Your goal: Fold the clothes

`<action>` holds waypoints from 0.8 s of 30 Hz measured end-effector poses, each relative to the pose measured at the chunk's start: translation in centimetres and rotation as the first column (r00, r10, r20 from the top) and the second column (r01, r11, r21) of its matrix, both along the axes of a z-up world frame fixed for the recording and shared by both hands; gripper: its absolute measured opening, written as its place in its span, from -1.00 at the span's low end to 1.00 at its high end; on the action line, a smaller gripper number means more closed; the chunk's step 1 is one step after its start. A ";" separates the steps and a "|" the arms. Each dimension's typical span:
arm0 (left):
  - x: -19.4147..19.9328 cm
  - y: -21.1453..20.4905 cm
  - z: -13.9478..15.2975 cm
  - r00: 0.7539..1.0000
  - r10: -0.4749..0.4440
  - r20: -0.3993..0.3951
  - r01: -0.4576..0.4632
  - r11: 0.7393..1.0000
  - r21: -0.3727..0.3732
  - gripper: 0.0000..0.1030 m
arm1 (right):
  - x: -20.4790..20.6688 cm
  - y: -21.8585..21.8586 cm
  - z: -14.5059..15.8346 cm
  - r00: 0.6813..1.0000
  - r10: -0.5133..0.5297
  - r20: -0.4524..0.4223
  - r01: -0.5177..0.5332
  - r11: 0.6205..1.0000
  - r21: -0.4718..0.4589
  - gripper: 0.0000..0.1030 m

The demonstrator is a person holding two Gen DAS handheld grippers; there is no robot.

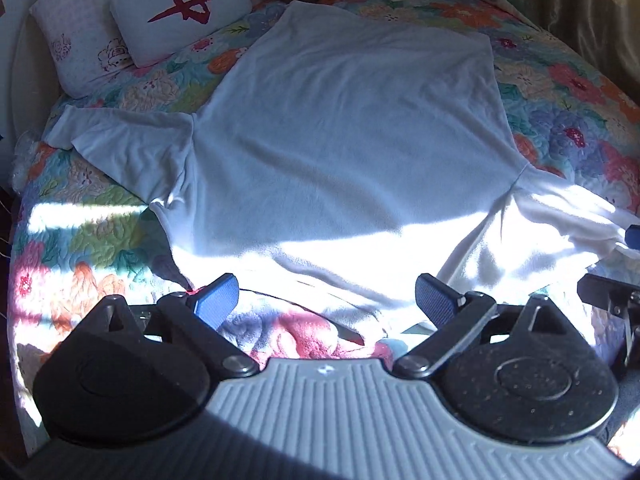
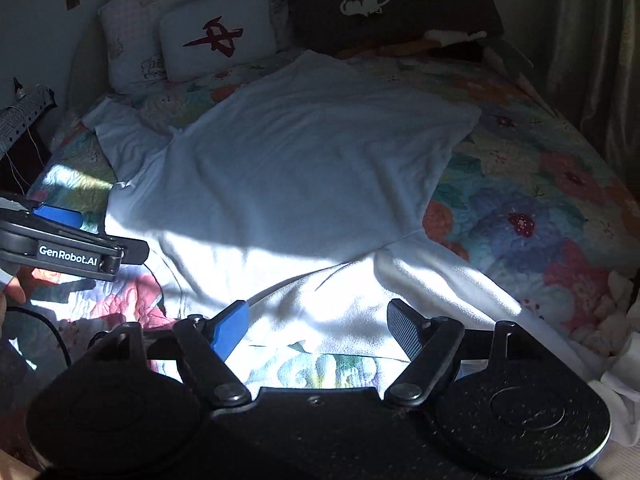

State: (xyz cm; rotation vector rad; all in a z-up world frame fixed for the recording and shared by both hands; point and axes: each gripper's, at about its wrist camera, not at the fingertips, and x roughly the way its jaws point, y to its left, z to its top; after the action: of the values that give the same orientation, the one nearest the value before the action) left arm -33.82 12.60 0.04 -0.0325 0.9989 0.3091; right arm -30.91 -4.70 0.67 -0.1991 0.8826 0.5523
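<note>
A white T-shirt (image 1: 344, 128) lies spread flat on the floral quilt (image 1: 568, 92), its hem toward the pillows and its neck end near me, both sleeves out to the sides. It also shows in the right wrist view (image 2: 304, 160). My left gripper (image 1: 326, 300) is open, just above the shirt's near edge by the neck. My right gripper (image 2: 318, 328) is open, over the near edge by the right shoulder. The left gripper also shows in the right wrist view (image 2: 80, 240), and the right gripper's edge shows in the left wrist view (image 1: 612, 280).
Two white pillows (image 1: 180, 12) and a dark pillow (image 2: 384, 4) lie at the head of the bed. Curtains (image 2: 592, 60) hang on the right. Strong sunlight falls across the near part of the quilt (image 2: 540, 200). A dark object (image 2: 24, 120) stands at the left bedside.
</note>
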 end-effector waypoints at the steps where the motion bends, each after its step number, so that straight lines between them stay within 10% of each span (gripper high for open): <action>1: -0.2 -0.2 0.2 1.000 -0.001 0.003 0.001 1.000 0.007 0.86 | -0.1 -0.1 0.1 1.000 -0.003 0.001 0.003 1.000 -0.003 0.58; 24: -0.5 -1.8 1.2 0.999 0.003 0.051 -0.004 1.000 0.013 0.99 | -0.8 -0.2 0.5 0.998 -0.026 0.065 0.025 1.000 0.014 0.65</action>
State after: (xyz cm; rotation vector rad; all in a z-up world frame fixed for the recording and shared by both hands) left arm -34.28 10.76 1.22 -0.0300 0.9468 0.3162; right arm -31.69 -4.88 1.20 -0.1929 0.8169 0.5245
